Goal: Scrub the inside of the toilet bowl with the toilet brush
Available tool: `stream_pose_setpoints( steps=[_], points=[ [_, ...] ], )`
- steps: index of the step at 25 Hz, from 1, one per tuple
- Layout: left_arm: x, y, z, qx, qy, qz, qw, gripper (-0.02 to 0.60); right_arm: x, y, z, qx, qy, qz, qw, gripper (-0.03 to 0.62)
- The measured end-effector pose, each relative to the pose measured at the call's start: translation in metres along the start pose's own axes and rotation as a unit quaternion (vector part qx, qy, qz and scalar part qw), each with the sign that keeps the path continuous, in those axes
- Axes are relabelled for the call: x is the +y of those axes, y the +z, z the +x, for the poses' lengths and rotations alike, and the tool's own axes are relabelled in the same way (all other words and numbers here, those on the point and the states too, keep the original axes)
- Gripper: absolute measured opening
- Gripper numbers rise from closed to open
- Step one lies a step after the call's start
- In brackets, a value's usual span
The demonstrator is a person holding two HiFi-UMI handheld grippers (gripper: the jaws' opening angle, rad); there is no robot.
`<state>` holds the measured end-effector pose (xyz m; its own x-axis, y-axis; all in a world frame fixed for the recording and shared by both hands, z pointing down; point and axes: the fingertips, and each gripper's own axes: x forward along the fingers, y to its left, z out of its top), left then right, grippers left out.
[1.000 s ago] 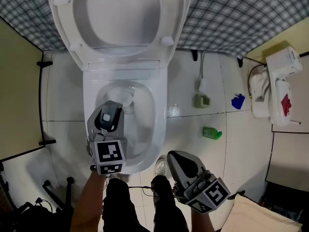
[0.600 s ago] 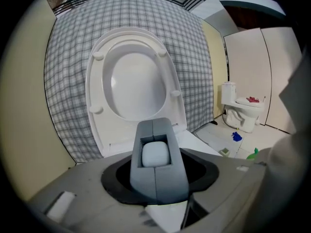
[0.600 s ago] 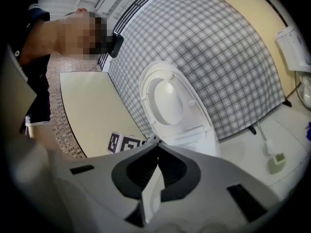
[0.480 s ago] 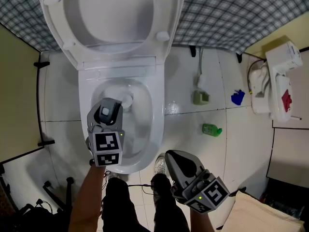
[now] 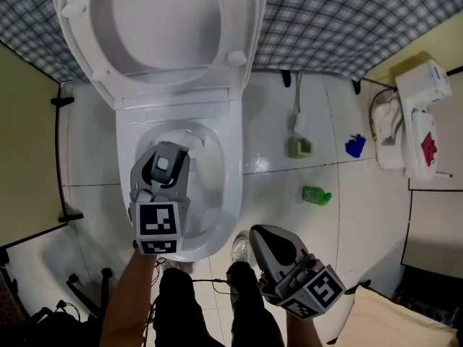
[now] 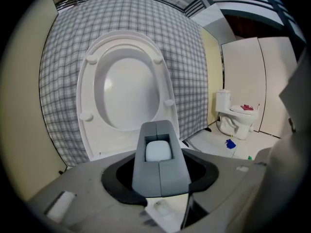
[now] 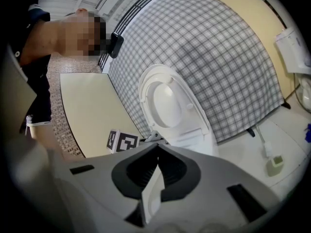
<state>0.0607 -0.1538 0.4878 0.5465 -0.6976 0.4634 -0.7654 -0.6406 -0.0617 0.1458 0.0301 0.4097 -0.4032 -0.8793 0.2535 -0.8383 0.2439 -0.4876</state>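
The white toilet bowl stands open with its lid and seat raised against the plaid wall. My left gripper hangs over the bowl's left half, shut on the toilet brush. The grey brush handle with its pale end cap stands between the jaws, as the left gripper view shows. The brush's lower part reaches into the bowl and is mostly hidden under the gripper. My right gripper is held low in front of the toilet, jaws shut with nothing in them.
On the white floor tiles right of the toilet lie a green bottle, a blue object and a small grey-green piece on a hose. A second white fixture stands at the right. The person's shoe is at the bowl's front.
The left gripper with the brush has shifted slightly back over the bowl. The right gripper has kept its place.
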Motion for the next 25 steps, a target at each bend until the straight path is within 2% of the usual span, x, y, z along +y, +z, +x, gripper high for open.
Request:
stream_pose_setpoints(
  steps=[3,8,10,16,20,25],
  points=[
    [-0.003,0.005,0.011,-0.002,-0.003,0.002,1.0,0.213,-0.005,0.003,-0.002,-0.001,-0.003,-0.001,1.0,0.0],
    [-0.005,-0.031,0.029,0.041,-0.005,-0.026,0.9988,0.21,-0.016,0.001,-0.008,0.001,-0.011,-0.001,1.0,0.0],
    [-0.013,-0.038,0.028,0.04,-0.015,-0.023,0.9988,0.21,-0.019,-0.003,-0.01,0.005,-0.014,0.001,1.0,0.0],
    [-0.036,0.0,0.009,-0.005,-0.067,-0.03,0.9973,0.206,-0.019,-0.004,-0.011,0.01,-0.01,-0.002,1.0,0.0],
    [-0.048,0.023,-0.005,-0.019,-0.108,-0.055,0.9924,0.204,-0.02,0.002,-0.013,0.01,-0.009,-0.007,1.0,0.0],
    [-0.073,0.005,0.003,0.007,-0.118,-0.004,0.9929,0.206,-0.021,-0.001,-0.011,0.011,-0.009,-0.005,1.0,0.0]
  ],
)
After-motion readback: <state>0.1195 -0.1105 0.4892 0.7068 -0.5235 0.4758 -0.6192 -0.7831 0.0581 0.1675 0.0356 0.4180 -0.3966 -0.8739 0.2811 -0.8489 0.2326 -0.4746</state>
